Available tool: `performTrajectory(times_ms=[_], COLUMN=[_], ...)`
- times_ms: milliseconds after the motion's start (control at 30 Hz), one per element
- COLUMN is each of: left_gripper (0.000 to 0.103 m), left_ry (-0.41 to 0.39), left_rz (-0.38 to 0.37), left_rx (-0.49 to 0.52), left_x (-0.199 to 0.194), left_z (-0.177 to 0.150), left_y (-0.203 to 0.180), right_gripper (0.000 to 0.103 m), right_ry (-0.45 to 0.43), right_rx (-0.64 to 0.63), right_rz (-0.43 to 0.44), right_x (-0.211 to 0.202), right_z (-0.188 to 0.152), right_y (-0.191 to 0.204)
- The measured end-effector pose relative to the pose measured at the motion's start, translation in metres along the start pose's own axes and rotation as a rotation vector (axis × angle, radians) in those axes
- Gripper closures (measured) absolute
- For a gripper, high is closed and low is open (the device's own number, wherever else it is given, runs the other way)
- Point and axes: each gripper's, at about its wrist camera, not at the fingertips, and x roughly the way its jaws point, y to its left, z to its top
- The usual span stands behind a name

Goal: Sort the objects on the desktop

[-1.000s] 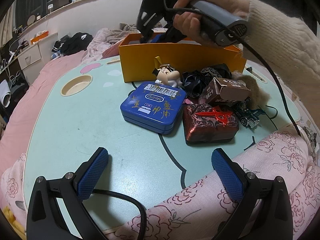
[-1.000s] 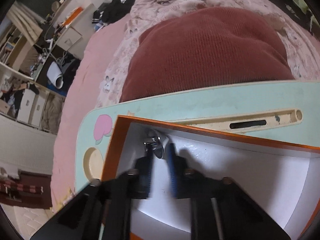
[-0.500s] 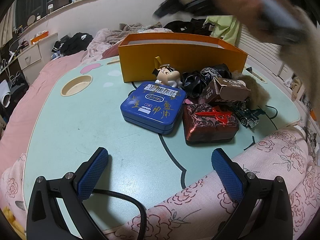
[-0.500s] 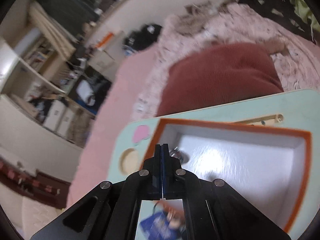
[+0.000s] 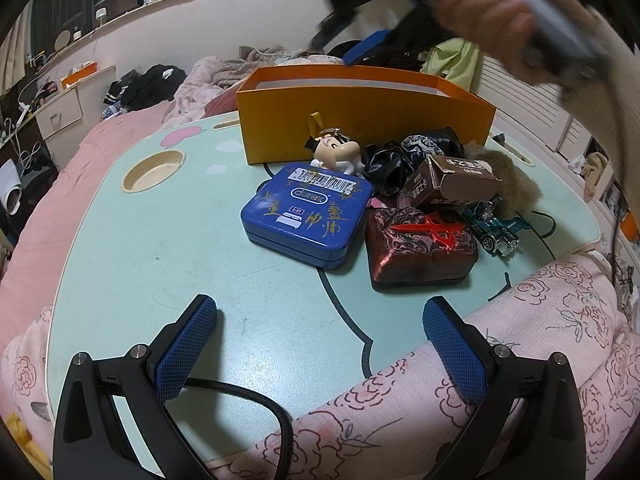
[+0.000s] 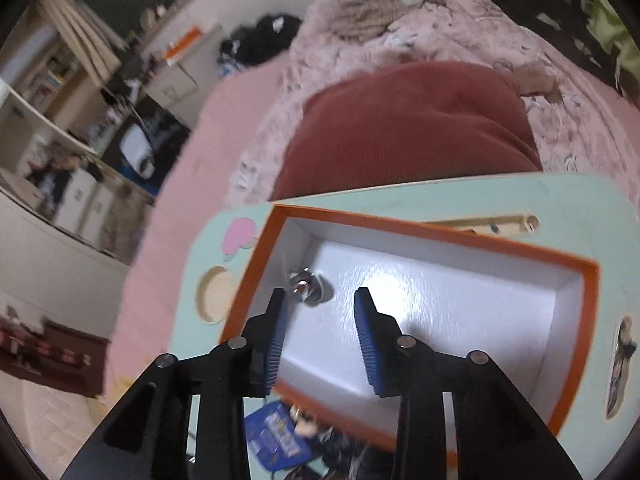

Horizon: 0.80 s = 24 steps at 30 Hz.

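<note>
Left wrist view: low at the table's (image 5: pixel 132 248) near edge, facing across it toward the orange box (image 5: pixel 360 128), moderately near. Right wrist view: high above the box (image 6: pixel 460 236), looking steeply down into it. Shared: box, blue tin (image 5: pixel 308 216), table's far edge.

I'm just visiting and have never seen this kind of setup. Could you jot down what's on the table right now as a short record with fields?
Surface: mint-green lap table
Container: orange cardboard box with white inside, holding one small shiny metal object
Unsorted pile: blue rectangular tin, dark red foil-wrapped box, brown paper carton, teal toy car, cartoon figure keychain
Left gripper: fingers open, empty, low over the table's near edge
Right gripper: fingers open, empty, above the box
</note>
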Motion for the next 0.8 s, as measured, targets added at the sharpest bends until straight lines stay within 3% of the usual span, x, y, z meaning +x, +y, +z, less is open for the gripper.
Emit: performTrajectory(times_ms=[133,433,467,500,633,800], left_gripper=[0.000,0.000,0.000,0.000,0.000,0.000], left_ry=[-0.004,-0.012,-0.012,-0.011,-0.012,-0.012], left_rz=[-0.003,-0.007,-0.007,-0.007,-0.007,-0.008], left_rx=[-0.001,-0.004,-0.004,-0.004,-0.004,-0.004], left_x=[0.001,0.001,0.001,0.001,0.000,0.000], left_z=[-0.001,-0.003,-0.003,-0.003,-0.004,-0.003], left_y=[0.002,0.004,0.004,0.004,0.004,0.004], right_gripper=[0.057,0.056,0.057,0.076,0.075,0.075], right_ry=[0.074,0.199,0.192,0.176,0.134,-0.013], right_rx=[-0.038,-0.102,-0.109,-0.115,-0.073,-0.080], right_rz=[-0.042,-0.128,-0.133,-0.130,-0.074,0.018], right_x=[0.033,0.091,0.090,0.089,0.075,0.009], right_z=[0.013,0.014,0.013,0.014,0.015,0.006], right_y=[0.013,0.018,0.019,0.019,0.009,0.006])
